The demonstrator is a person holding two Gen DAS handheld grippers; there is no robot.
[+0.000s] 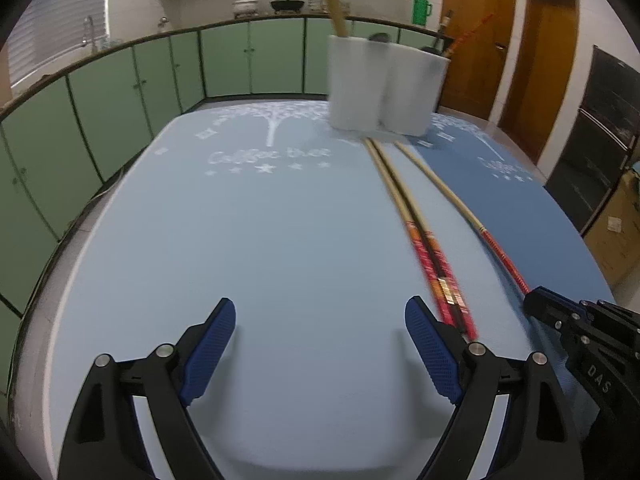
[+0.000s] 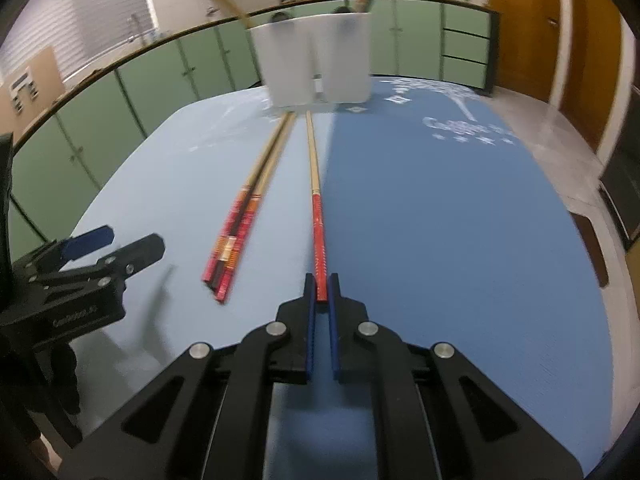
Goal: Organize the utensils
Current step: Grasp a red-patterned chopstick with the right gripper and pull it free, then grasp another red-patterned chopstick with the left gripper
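Note:
A white two-compartment holder [image 1: 384, 88] [image 2: 316, 64] stands at the far side of the table, with a chopstick leaning out of each compartment. A tight bundle of red-handled bamboo chopsticks [image 1: 420, 240] [image 2: 248, 208] lies on the light-blue mat. One single chopstick [image 1: 472, 220] [image 2: 316, 184] lies to its right. My right gripper [image 2: 321, 280] [image 1: 536, 300] is shut on the red end of that single chopstick, which rests on the mat. My left gripper [image 1: 320, 312] [image 2: 120, 242] is open above bare mat, just left of the bundle's red ends, with nothing between its fingers.
A light-blue mat [image 1: 200, 240] covers the left of the table and a darker blue mat [image 2: 440, 220] the right. Green cabinets [image 1: 120, 92] and a counter with pots curve behind. Wooden doors [image 1: 476, 32] stand at the back right.

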